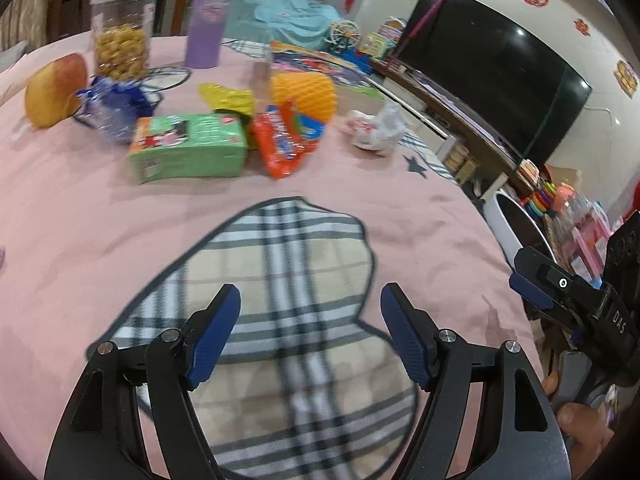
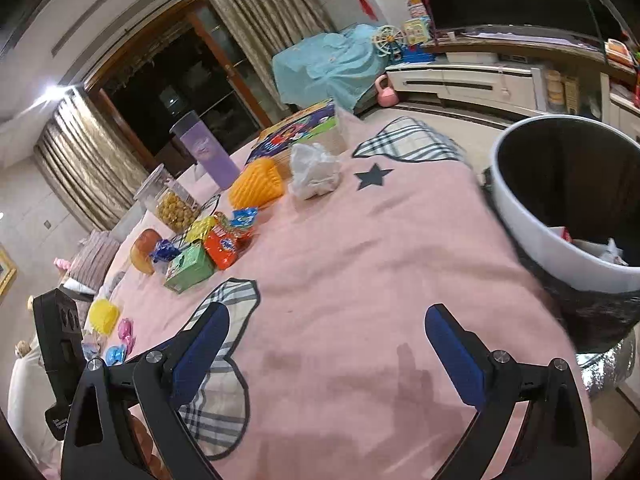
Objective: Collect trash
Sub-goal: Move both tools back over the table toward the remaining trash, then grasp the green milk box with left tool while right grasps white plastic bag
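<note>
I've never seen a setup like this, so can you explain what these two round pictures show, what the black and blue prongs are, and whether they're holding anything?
The prongs are hand-held grippers, one per hand, each carrying a fisheye camera looking along its fingers. One picture comes from the left gripper, the other from the right gripper. Both stand open and empty above a pink tablecloth. On it lie a green carton, an orange snack wrapper, a crumpled white plastic bag, an apple and a purple bottle. A white waste bin stands beside the table.

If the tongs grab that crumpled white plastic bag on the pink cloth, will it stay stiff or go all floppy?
Probably floppy: the crumpled white plastic bag looks thin and wrinkled, so it should squash and droop. It likely weighs very little, since it sits puffed up on the pink tablecloth. It might slip from a loose pinch.
</note>
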The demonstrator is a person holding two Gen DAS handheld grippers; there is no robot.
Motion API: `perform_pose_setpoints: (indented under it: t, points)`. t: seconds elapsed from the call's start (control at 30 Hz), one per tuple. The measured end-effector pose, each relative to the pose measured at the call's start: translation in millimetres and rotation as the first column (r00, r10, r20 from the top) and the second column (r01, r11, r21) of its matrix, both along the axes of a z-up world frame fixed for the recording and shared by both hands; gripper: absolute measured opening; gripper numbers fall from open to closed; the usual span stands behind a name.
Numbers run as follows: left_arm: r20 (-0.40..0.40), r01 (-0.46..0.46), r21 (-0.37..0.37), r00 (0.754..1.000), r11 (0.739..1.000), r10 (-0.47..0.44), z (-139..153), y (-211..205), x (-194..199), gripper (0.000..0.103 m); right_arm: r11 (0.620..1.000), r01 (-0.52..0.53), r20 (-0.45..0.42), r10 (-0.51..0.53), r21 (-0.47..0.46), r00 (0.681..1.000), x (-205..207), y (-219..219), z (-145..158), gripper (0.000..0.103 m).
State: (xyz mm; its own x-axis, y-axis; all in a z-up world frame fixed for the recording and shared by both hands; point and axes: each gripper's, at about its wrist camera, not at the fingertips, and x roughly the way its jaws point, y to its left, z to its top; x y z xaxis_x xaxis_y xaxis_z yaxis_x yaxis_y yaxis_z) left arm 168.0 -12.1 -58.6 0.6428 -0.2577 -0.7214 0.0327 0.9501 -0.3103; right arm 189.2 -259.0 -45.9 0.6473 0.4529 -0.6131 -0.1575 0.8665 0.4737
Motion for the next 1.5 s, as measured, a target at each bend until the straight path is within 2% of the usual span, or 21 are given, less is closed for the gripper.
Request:
perform_pose_setpoints:
  t: [0.43,0.63,0.9,1.07,1.2,1.5]
  points:
    - [-0.012,-0.08,0.011,0.997,0.997,0.081,-2,45,5,0.077,0.998,-0.056,-0.021,0.056,-0.004,0.998,18,37,-7,0.099]
    - [-0.018,-0.072,0.06,0.997,0.996,0.074,-1,66,21,0.079,0.998,-0.066,-0.029,0.066,-0.008,0.997,29,46,-9,0.099]
    - [-0.03,0.039,0.139,0.999,0.99,-0.036,1,80,58,0.085,0.999,-0.043,-0.027,0.042,-0.017,0.999,56,45,-9,0.099]
    - [-0.035,0.121,0.198,0.993,0.973,-0.117,-4,83,84,0.087,0.999,-0.035,-0.027,0.034,-0.031,0.999,80,46,-9,0.099]
    - [-0.037,0.148,0.232,0.989,0.961,-0.144,-7,86,97,0.089,0.998,-0.038,-0.028,0.037,-0.04,0.999,100,50,-12,0.099]
    - [-0.023,0.236,0.236,0.971,0.943,-0.237,-7,80,113,0.09,0.998,-0.035,-0.045,0.033,-0.048,0.998,146,59,-21,0.099]
